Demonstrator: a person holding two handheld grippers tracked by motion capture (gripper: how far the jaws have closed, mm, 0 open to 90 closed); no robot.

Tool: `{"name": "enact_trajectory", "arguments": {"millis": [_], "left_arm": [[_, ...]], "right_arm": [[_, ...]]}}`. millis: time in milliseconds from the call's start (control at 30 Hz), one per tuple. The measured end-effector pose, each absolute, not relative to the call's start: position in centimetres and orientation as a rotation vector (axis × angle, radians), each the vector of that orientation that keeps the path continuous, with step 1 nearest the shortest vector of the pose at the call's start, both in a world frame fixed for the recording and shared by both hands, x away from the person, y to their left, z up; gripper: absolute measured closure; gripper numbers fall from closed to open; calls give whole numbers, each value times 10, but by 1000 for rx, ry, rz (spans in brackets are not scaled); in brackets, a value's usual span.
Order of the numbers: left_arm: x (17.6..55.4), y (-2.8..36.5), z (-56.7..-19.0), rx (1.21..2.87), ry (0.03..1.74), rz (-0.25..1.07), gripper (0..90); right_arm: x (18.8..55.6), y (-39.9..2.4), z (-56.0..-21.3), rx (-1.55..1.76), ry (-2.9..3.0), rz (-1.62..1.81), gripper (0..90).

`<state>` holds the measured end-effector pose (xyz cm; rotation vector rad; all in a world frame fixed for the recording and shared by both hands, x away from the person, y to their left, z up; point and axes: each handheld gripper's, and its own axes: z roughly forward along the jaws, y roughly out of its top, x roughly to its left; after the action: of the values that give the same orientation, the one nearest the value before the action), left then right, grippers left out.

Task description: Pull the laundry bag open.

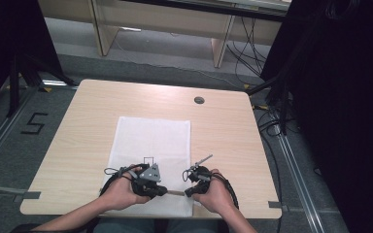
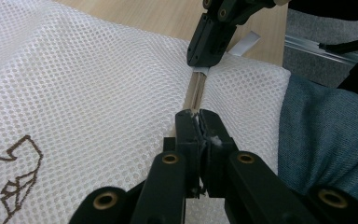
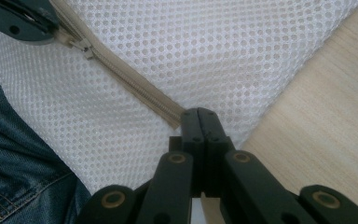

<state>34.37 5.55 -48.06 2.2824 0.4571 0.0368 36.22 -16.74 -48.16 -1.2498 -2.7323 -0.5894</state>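
Light wood table (image 1: 102, 104) on grey floor (image 1: 9, 145); wooden furniture legs (image 1: 99, 29) behind; black curtain (image 1: 349, 97) right.

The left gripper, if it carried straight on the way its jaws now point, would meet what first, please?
Probably the right gripper: the left gripper, shut on the beige zipper of the white mesh bag, points along it towards those black jaws, though depth is unclear.

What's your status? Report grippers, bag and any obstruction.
Left gripper shut on zipper. Right gripper shut on zipper's other end. White mesh bag flat on table. Nothing in the way.
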Motion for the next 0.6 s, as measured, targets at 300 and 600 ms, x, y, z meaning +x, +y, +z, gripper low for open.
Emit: {"name": "enact_trajectory", "arguments": {"millis": [300, 600], "left_arm": [[343, 60, -479, 2279, 466, 35, 871], [343, 65, -478, 2271, 469, 36, 871]], "right_arm": [[363, -168, -482, -1233, -2755, -606, 900], [362, -168, -482, -1246, -2738, -595, 900]]}}
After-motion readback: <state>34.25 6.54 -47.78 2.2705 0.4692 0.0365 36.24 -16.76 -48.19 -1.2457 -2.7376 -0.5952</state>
